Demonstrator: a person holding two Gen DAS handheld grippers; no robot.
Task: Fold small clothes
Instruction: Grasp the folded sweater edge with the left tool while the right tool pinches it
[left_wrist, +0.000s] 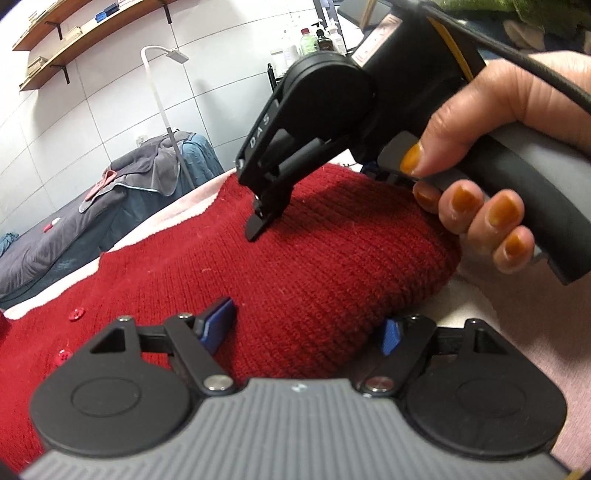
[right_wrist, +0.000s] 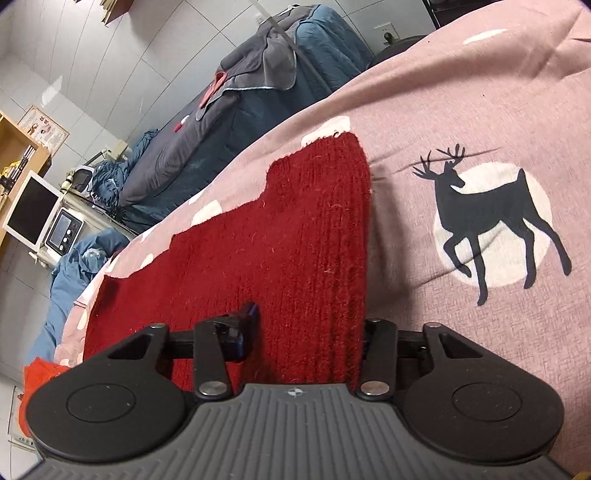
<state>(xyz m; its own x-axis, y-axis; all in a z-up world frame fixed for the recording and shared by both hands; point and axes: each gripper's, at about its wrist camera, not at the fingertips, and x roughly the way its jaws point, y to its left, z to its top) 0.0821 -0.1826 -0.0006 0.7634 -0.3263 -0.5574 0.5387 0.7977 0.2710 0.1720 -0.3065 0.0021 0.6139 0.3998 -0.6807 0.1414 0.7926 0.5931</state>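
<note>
A red knitted cardigan lies on a bed covered by a pink sheet, and everything else sits around it. In the left wrist view the left gripper hovers low over the near part of the cardigan, its blue-padded fingers spread apart with a folded roll of knit between them, not pressed by either. Only this view shows the right gripper from outside, held by a hand with orange nails, its tip pushed down onto the cardigan further back; it also shows red buttons at the cardigan's left. The right wrist view shows the right fingers straddling the cardigan's folded right edge, spread and not clamped, and a black deer print on the sheet to the cardigan's right
</note>
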